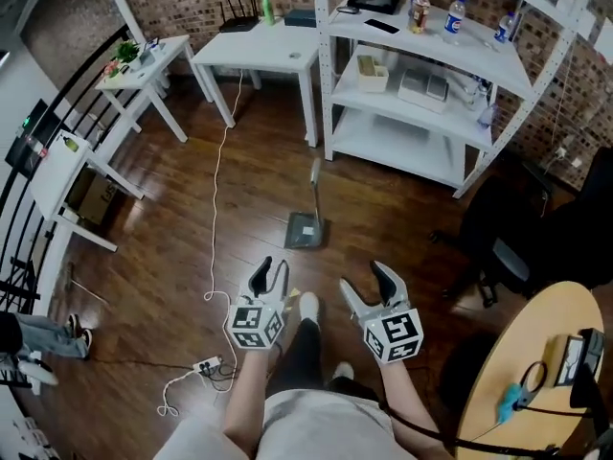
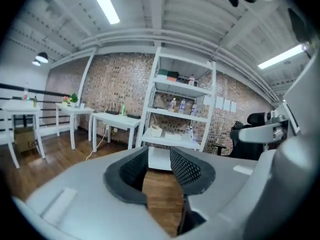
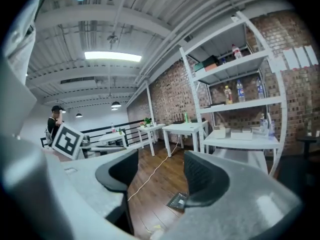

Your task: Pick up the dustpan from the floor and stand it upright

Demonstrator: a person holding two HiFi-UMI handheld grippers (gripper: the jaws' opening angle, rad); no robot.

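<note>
Head view: dustpan (image 1: 305,230) on floor (image 1: 172,247) before white shelving (image 1: 402,166), cable (image 1: 216,190) alongside, left tool (image 1: 272,274) and right tool (image 1: 366,284) apart (both empty).

Dustpan (image 3: 178,201) partly behind the right claw (image 3: 159,176); round table (image 1: 536,353) past the picture edge.

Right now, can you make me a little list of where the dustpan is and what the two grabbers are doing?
Dustpan: on the wood floor, in front of the white shelf
Left gripper: open, empty
Right gripper: open, empty
Touching the dustpan: neither gripper
Cable: white, trailing across the floor
</note>
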